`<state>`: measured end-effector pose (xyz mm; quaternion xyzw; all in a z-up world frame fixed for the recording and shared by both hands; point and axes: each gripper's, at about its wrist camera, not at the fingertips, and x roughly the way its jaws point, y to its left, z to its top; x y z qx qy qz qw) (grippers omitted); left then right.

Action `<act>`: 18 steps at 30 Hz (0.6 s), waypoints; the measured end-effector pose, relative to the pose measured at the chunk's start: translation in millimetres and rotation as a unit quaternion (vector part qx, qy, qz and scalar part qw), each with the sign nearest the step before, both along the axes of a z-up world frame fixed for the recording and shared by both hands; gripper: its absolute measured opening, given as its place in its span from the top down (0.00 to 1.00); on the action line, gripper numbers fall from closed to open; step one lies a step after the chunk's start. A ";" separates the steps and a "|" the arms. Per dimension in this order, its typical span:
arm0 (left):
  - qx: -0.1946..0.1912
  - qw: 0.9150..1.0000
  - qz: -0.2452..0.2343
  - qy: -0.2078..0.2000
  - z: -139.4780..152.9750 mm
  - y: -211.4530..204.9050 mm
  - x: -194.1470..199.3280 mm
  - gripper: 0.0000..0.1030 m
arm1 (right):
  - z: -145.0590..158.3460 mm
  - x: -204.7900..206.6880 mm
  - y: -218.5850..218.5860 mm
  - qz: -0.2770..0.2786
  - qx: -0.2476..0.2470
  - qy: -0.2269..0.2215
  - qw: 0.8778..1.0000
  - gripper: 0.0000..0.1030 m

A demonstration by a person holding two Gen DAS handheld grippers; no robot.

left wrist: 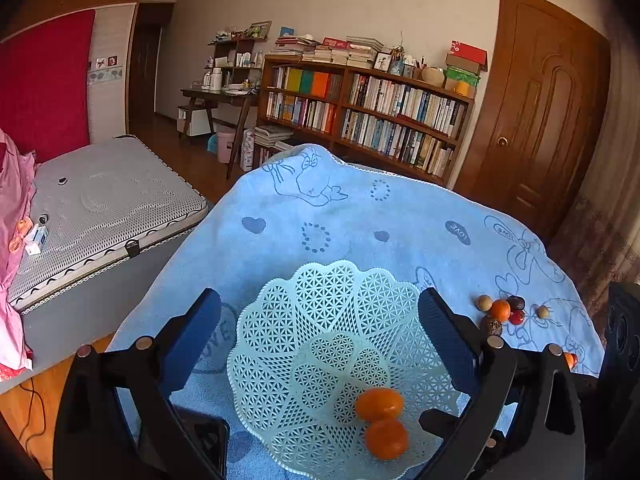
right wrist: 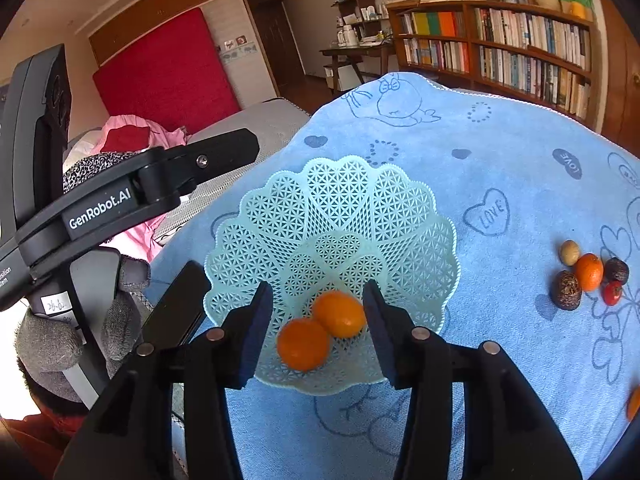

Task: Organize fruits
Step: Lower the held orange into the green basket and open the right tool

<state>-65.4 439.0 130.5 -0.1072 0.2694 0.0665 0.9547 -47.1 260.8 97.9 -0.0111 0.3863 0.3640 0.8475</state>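
Blue towel [right wrist: 500, 168] | basket [right wrist: 332, 200] centre frame, two oranges [right wrist: 304, 344] in | both grippers [right wrist: 318, 320] agape, empty | next: fruit cluster [right wrist: 588, 276] right edge

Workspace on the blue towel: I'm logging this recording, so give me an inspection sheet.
Surface: blue cartoon-print towel over a table.
Job's things: pale green lattice plastic basket holding two oranges; loose cluster of small fruits to its right on the towel.
Clutter: nothing seen on the towel.
Grippers: left tool open, empty; right tool open above the oranges.
Cables: dark cord on the floor.
Surroundings: wooden bookshelf, grey mattress.
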 end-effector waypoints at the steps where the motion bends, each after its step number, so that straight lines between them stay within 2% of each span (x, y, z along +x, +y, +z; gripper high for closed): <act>1: -0.002 1.000 -0.001 0.001 -0.5 -0.2 0.4 0.03 | 0.0 0.1 -4.3 -0.006 0.004 0.003 1.000 0.54; 8: 0.000 1.000 -0.017 0.004 -3.8 -8.8 3.0 0.03 | -2.5 3.1 -29.9 -0.043 0.024 0.013 0.999 0.52; 10: 0.002 1.000 -0.024 0.005 -3.6 -12.9 3.4 0.03 | -3.6 1.7 -33.7 -0.050 0.028 0.014 0.998 0.47; 18: -0.007 1.000 -0.025 -0.006 -4.6 -21.7 4.6 0.03 | -7.7 9.0 -61.1 -0.091 0.045 0.021 0.995 0.40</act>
